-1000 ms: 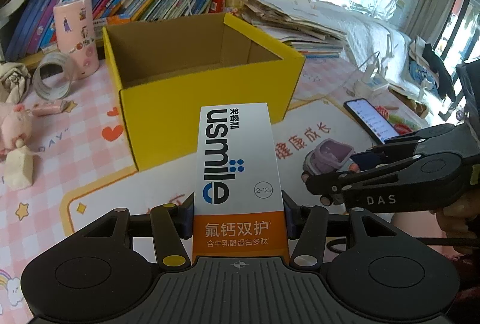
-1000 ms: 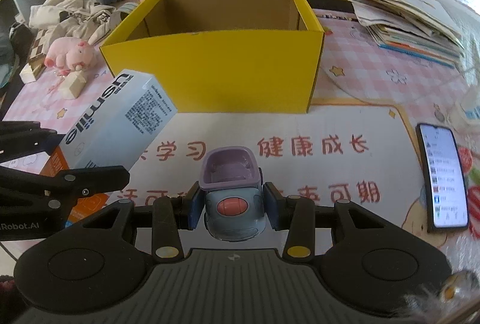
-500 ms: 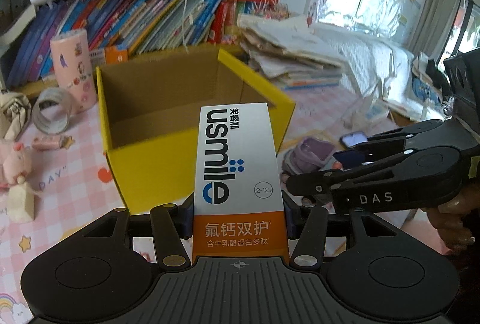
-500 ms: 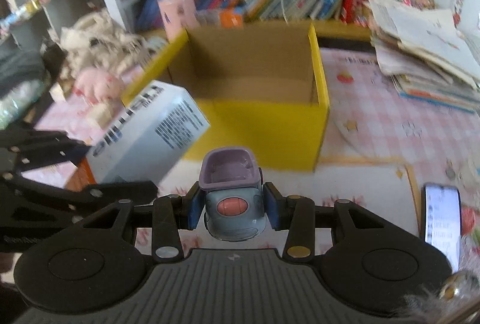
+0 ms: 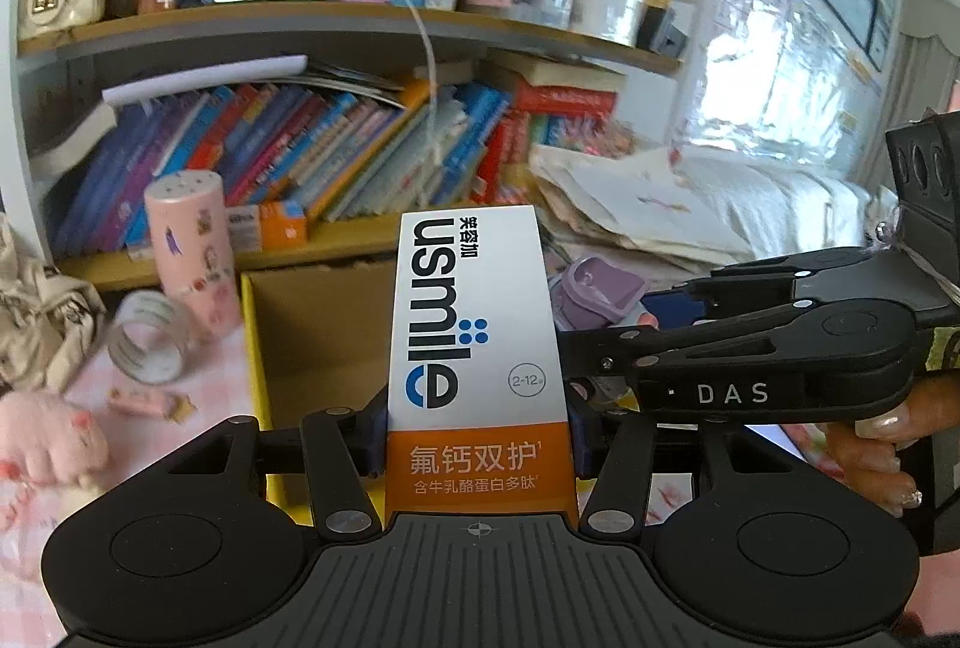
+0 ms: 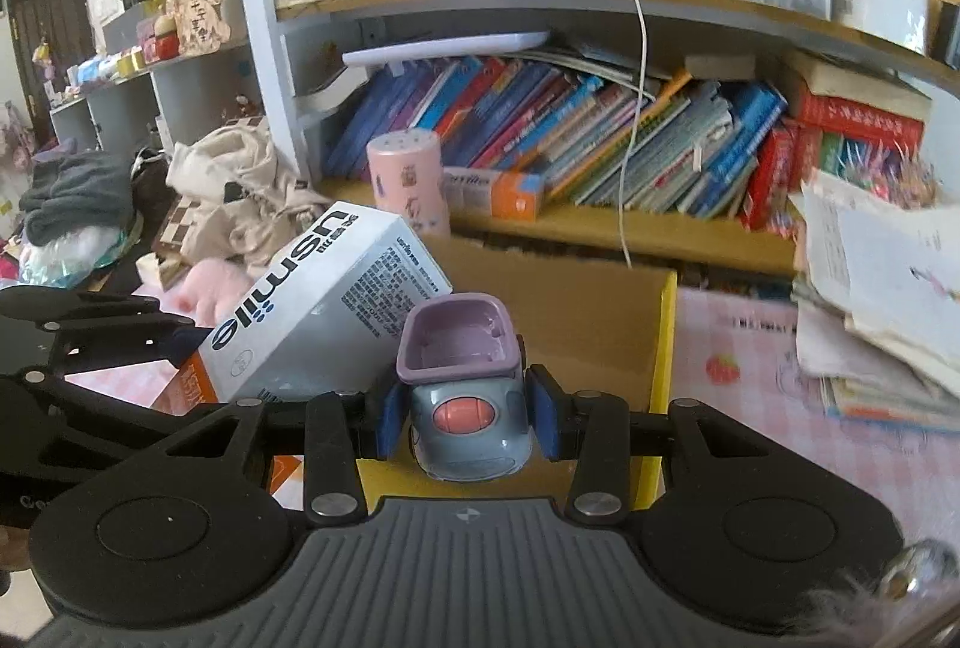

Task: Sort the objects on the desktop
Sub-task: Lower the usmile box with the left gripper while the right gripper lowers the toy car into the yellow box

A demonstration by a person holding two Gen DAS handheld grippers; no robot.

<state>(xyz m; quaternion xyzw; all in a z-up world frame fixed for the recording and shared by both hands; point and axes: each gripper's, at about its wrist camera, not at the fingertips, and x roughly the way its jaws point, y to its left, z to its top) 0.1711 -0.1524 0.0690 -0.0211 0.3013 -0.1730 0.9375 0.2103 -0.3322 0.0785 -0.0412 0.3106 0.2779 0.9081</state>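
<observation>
**Both loads over the yellow box, neither released**

Cluttered bookshelves behind, pink checked desk below. My left gripper [image 5: 477, 459] is clamped on the toothpaste carton [image 5: 477, 324] at its orange end, pads on the two narrow sides; most of the carton sticks out forward over the yellow box [image 5: 312, 342]. My right gripper [image 6: 465, 420] is closed on the toy car [image 6: 462, 408], pads on its grey flanks, purple tub facing forward above the box's open top.

Handling, judged: carton is light, thin card, likely to dent if squeezed harder; end grip leaves it levered, so tilt gently. Toy is hard, smooth, rounded plastic, could slip; the flat flanks look like the best hold.
</observation>
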